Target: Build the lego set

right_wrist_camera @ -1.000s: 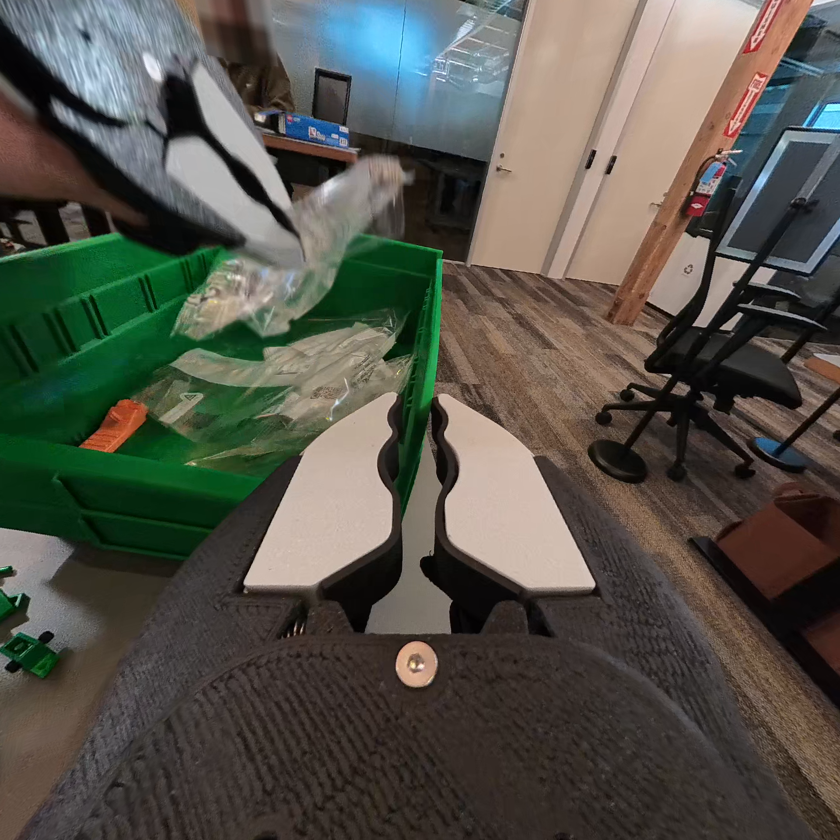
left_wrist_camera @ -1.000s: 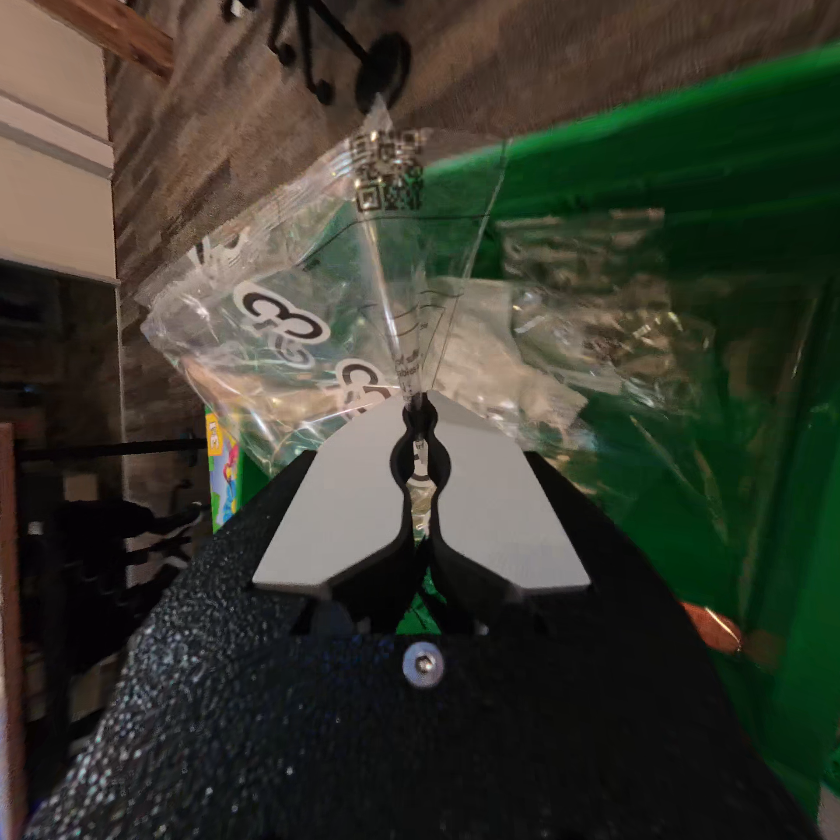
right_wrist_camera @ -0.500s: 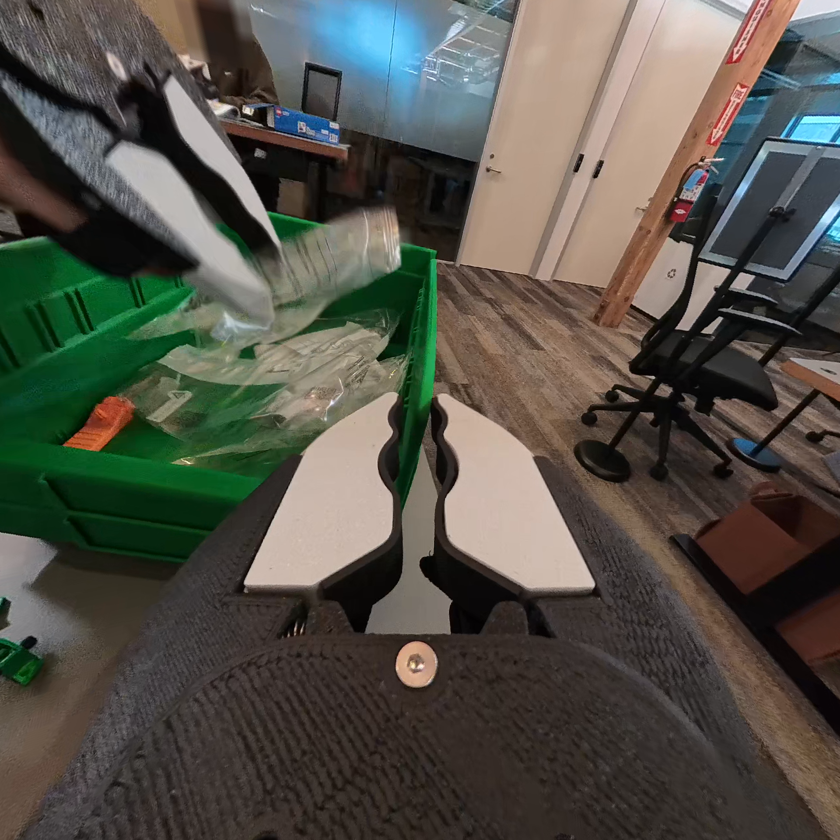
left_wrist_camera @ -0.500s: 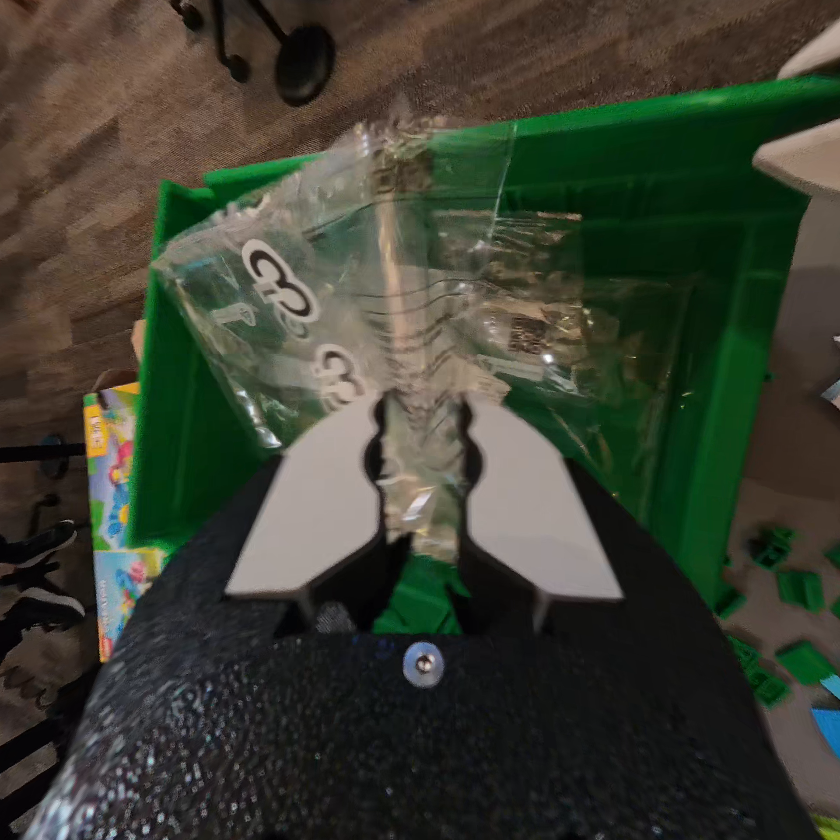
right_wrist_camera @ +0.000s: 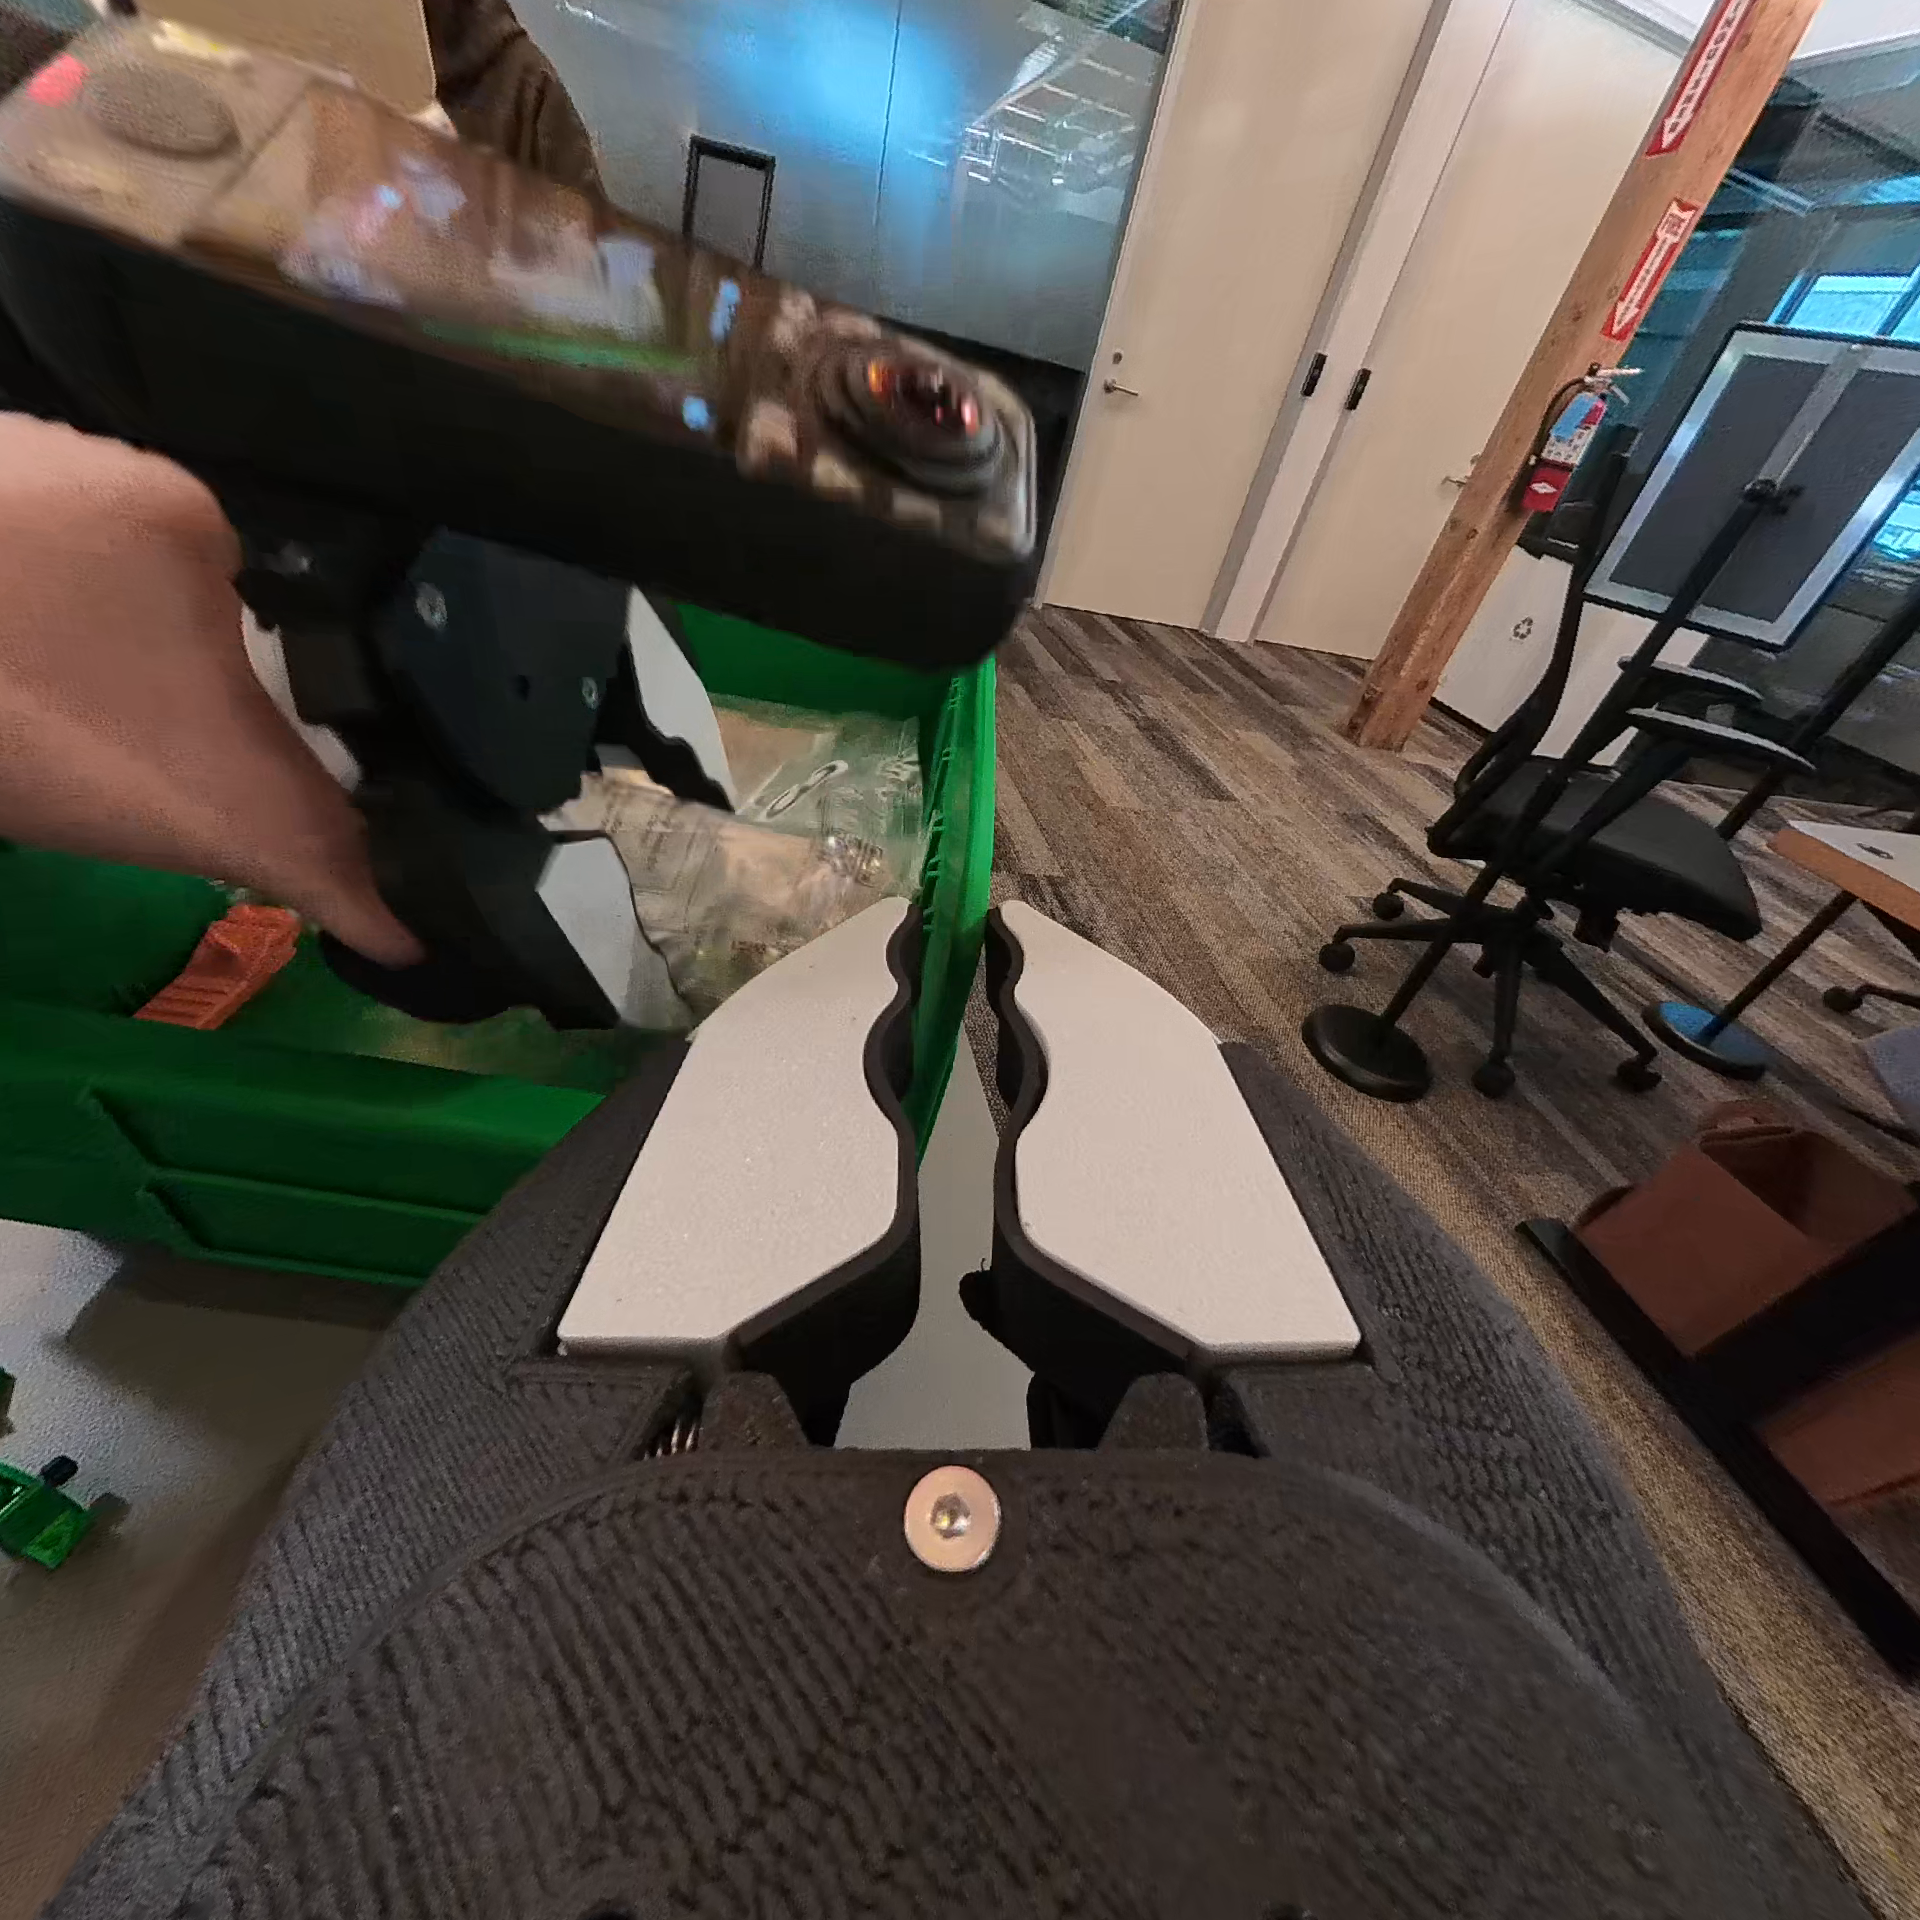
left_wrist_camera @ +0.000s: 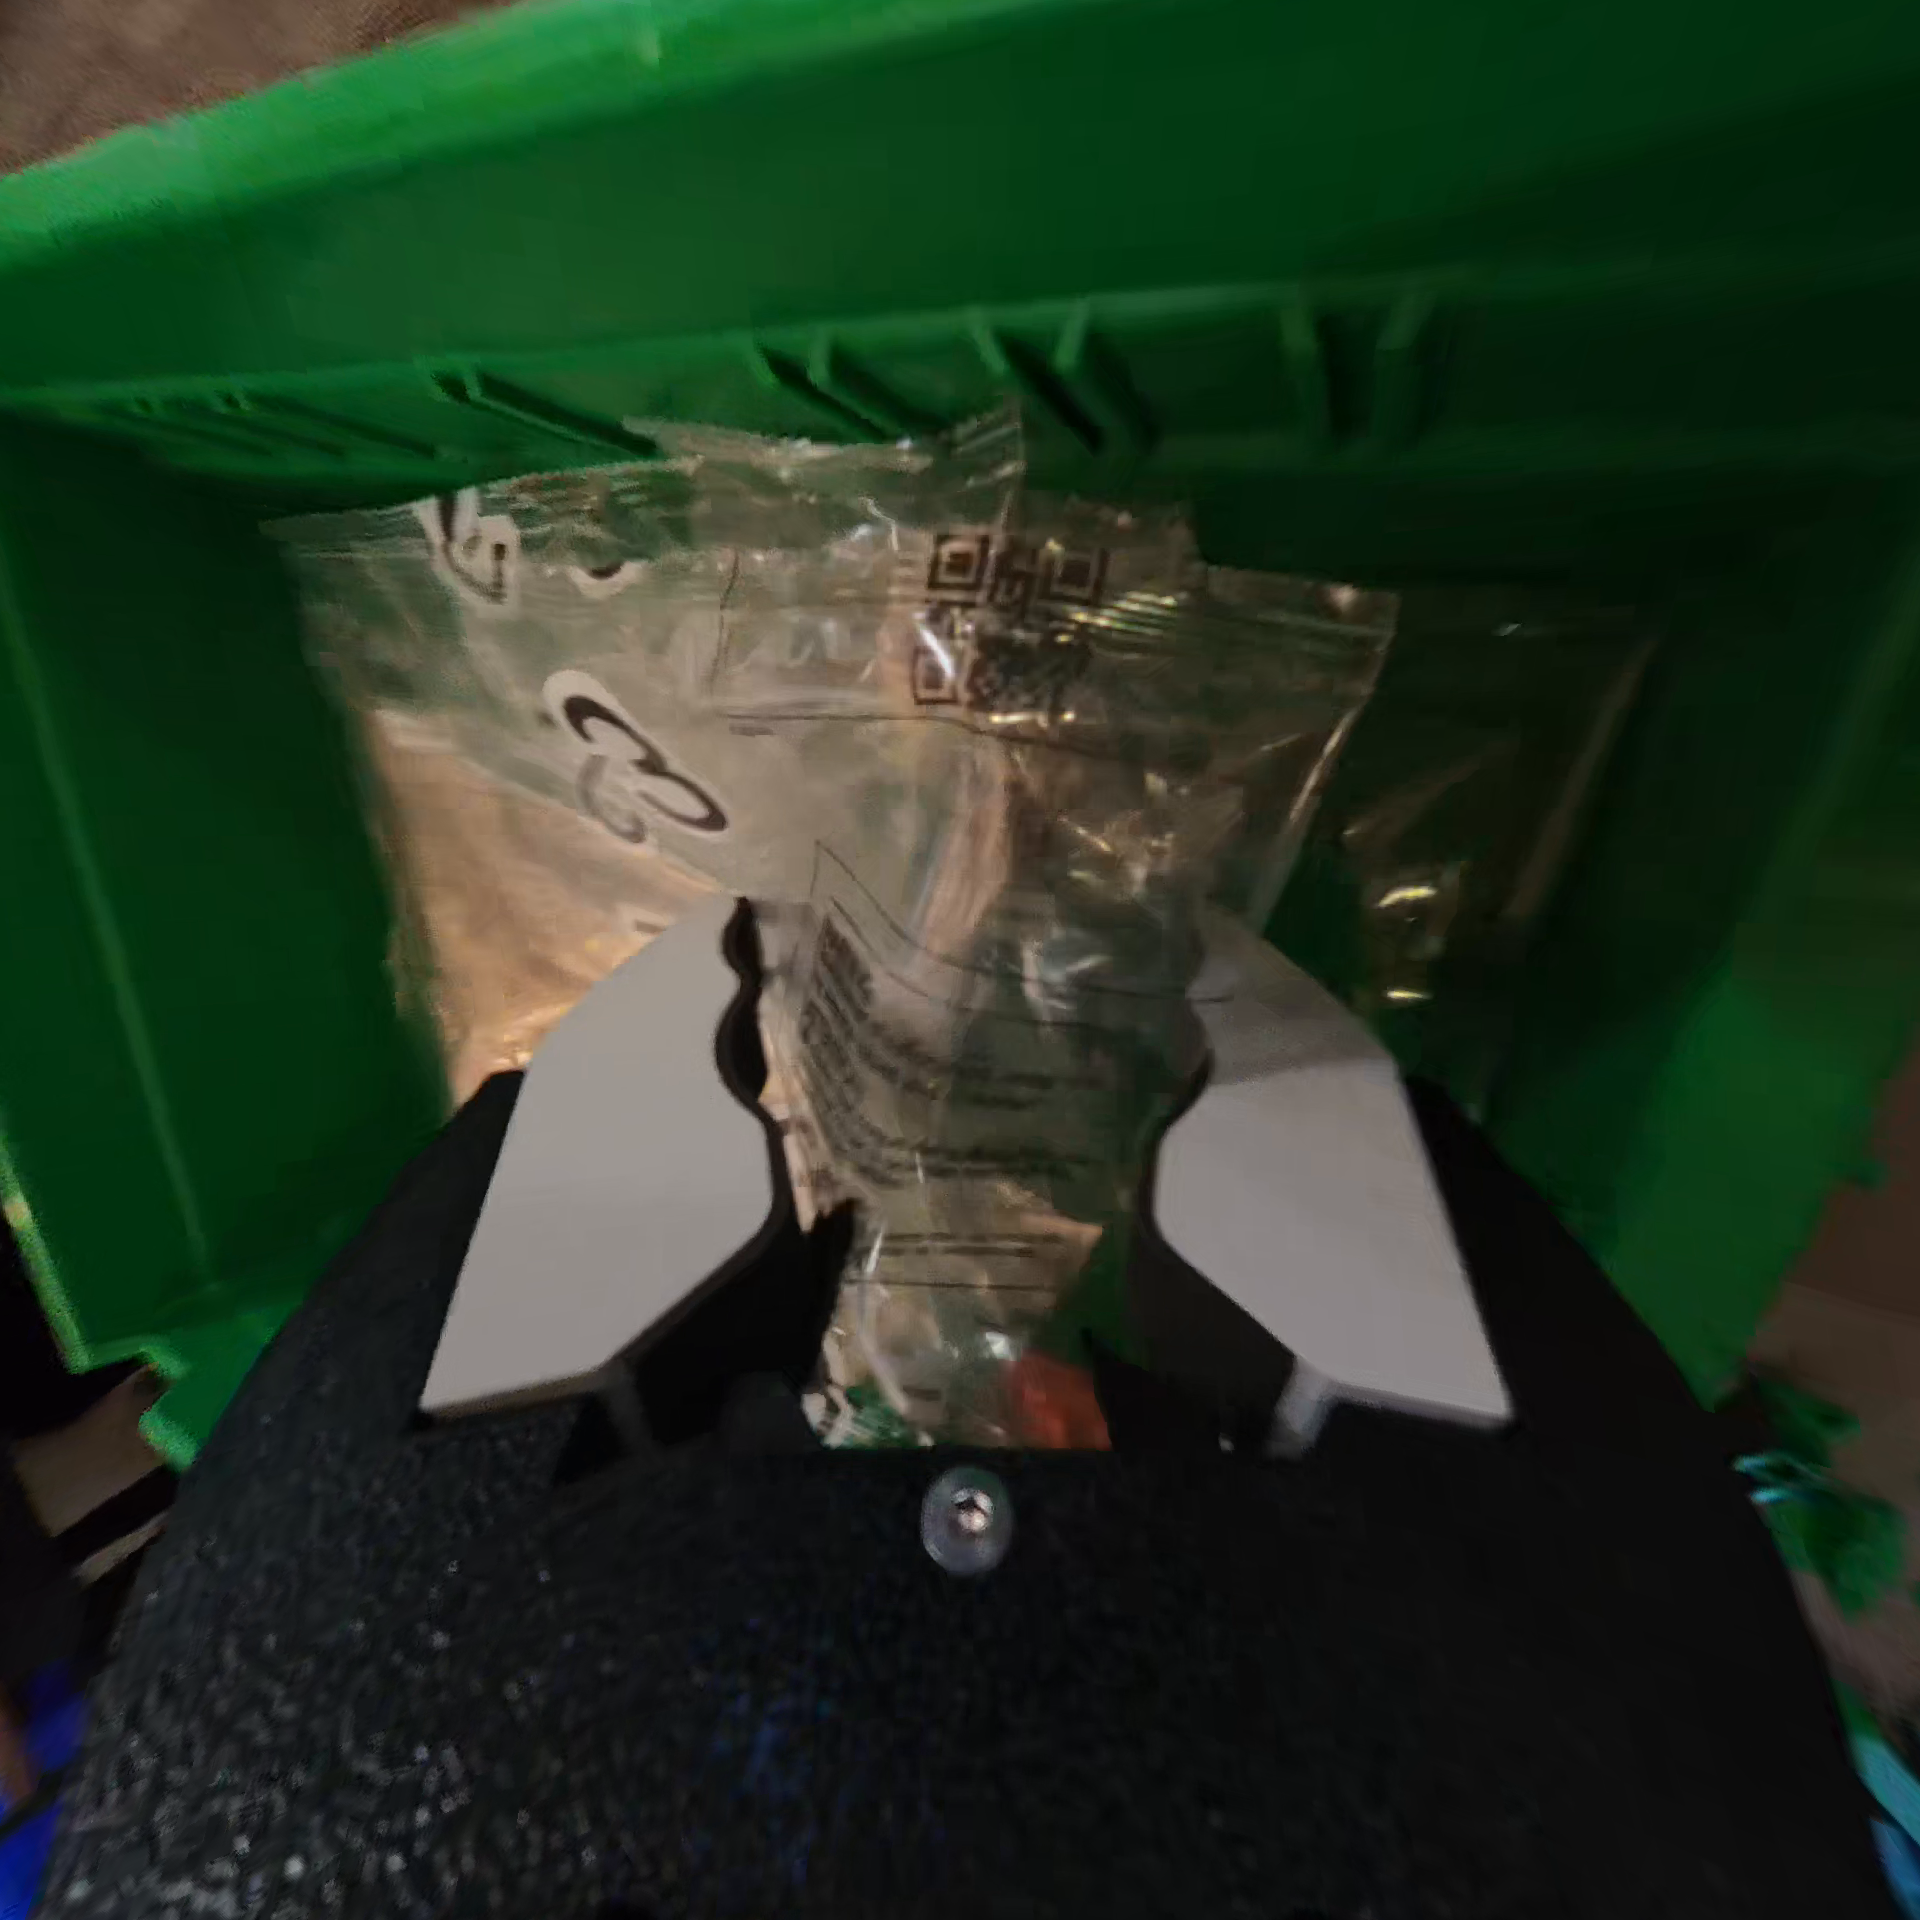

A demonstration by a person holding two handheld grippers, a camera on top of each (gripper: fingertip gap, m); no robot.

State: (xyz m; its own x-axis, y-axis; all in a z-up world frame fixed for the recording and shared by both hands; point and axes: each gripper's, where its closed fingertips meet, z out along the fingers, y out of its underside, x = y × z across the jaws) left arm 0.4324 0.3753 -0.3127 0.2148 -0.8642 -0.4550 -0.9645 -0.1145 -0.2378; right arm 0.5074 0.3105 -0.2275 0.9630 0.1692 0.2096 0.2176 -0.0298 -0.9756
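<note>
**Left fingers spread wide around a clear bag inside the green bin**

The left gripper (left_wrist_camera: 966,935) now has its fingers (left_wrist_camera: 634,1132) wide apart, where a second ago they were pinched tight on the clear plastic bag (left_wrist_camera: 831,727). The bag lies between and ahead of them, loose, resting on other clear bags at the bottom of the green bin (left_wrist_camera: 935,208); back then it hung above the bin. An orange piece (left_wrist_camera: 1049,1403) shows behind the fingers, low in the bin.

The right gripper (right_wrist_camera: 951,925) is unchanged: its fingers (right_wrist_camera: 769,1143) stand a narrow gap apart and grip nothing, with the bin's near corner edge (right_wrist_camera: 956,831) seen just beyond that gap. Whether they touch it I cannot tell.

The bin's far wall rises close ahead of the left fingers, its side walls close on both sides; the way out is upward. To the right of the right fingers the floor (right_wrist_camera: 1195,779) is open as far as an office chair (right_wrist_camera: 1558,862).

Behind and left of the right fingers, the grey desk (right_wrist_camera: 156,1558) carries small green pieces (right_wrist_camera: 42,1527). Farther off are white doors (right_wrist_camera: 1299,312) and a wooden post (right_wrist_camera: 1558,364).
</note>
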